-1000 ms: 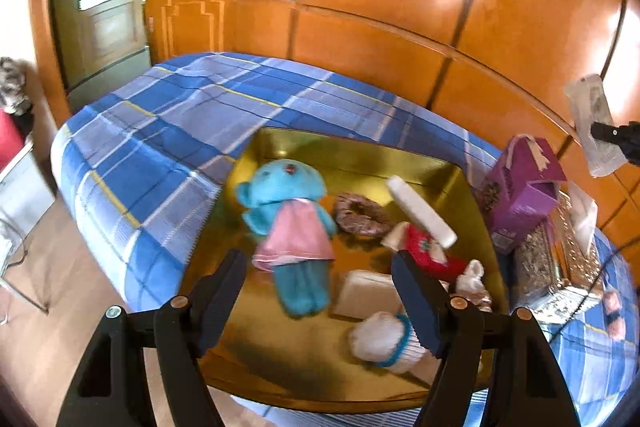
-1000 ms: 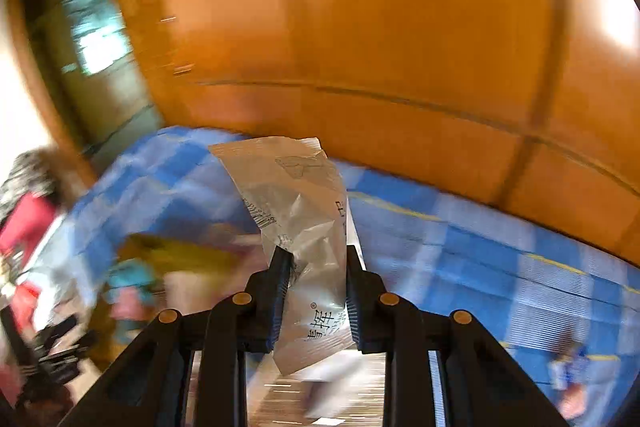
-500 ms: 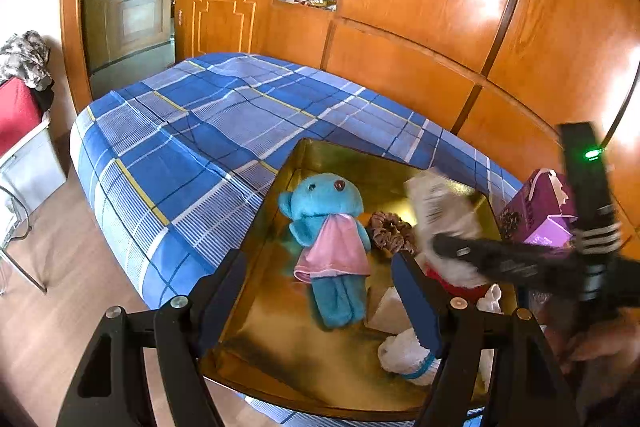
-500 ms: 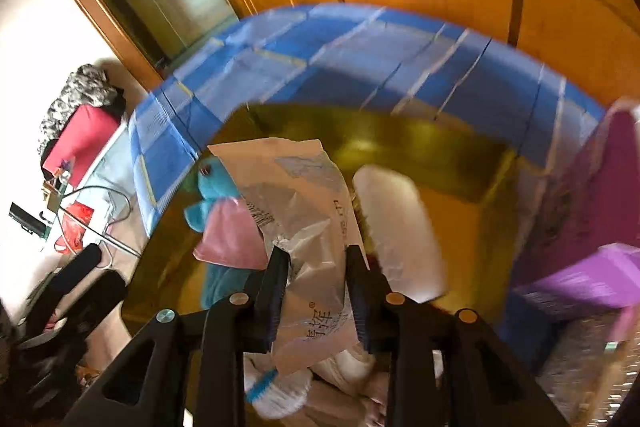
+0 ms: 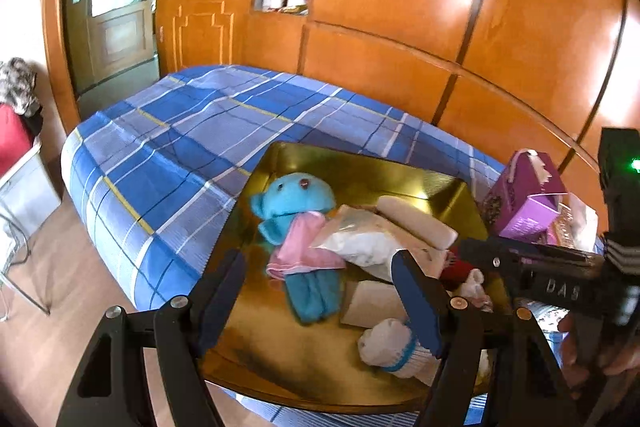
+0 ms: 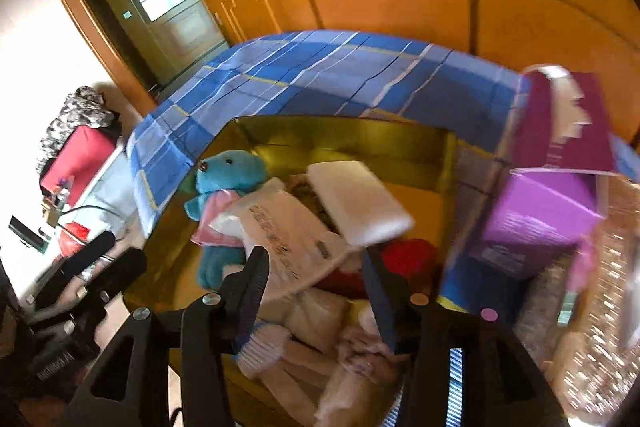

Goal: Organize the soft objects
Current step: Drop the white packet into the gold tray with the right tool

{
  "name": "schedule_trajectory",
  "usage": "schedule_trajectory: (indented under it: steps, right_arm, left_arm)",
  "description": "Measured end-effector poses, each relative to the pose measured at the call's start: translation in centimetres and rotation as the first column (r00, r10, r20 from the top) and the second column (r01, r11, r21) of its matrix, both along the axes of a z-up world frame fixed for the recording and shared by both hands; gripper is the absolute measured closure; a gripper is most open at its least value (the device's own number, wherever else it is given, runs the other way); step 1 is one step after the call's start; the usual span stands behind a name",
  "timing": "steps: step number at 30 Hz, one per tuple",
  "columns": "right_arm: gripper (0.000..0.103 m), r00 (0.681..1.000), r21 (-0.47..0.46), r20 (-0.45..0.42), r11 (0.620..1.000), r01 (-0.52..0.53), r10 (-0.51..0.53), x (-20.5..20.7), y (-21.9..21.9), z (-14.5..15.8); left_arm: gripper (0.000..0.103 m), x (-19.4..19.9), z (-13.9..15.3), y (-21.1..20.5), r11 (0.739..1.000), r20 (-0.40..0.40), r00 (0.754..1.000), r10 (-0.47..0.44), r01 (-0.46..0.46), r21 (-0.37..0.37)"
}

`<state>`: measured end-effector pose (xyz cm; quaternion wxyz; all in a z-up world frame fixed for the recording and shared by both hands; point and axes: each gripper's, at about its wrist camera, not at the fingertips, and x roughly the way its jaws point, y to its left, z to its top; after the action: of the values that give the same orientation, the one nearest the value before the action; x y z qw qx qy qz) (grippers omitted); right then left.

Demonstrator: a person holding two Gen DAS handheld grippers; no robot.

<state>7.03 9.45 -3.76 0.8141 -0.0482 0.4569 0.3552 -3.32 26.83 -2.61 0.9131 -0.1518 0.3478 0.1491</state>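
Right wrist view | right tongs (image 6: 316,267) now spread, packet (image 6: 288,231) released just ahead, lying on doll (image 6: 228,183) in tray (image 6: 340,135) | left tongs (image 5: 320,291) spread, empty, tray beyond | packet placed; remaining items likely next

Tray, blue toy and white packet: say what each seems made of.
Tray: looks like gold foil-faced card or metal; glossy, mirror-like glare on its walls.
Blue toy: plush fabric, fuzzy matte nap, with a pink cloth dress.
White packet: thin plastic film, semi-clear and crinkled, printed text; white filling inside, probably soft.
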Motion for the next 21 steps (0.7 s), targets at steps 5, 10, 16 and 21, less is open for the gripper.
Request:
schedule_trajectory:
  steps: [5,10,16,21]
  right_arm:
    - [0.055,0.987,-0.05,0.152,0.997,0.067,-0.059,-2.2,-2.5,1.3]
    - [0.054,0.958,-0.047,0.26,0.99,0.136,-0.119,-4.2,-5.3,2.8]
    - [0.055,0.914,-0.012,0.342,0.972,0.235,-0.217,-5.9,-9.0,4.1]
    - [0.054,0.877,-0.005,0.388,0.951,0.309,-0.282,-7.1,-12.4,4.4]
  left_arm:
    - [0.027,-0.1,1.1,-2.0,0.998,0.019,0.999,-0.048,0.047,0.049]
    - [0.027,-0.4,2.3,-4.4,0.991,0.041,0.993,-0.11,0.106,0.085]
    - [0.025,-0.2,3.2,-7.1,0.981,0.056,0.984,-0.171,0.165,0.106]
    - [0.025,0.5,3.4,-9.9,0.964,0.039,0.97,-0.239,0.233,0.128]
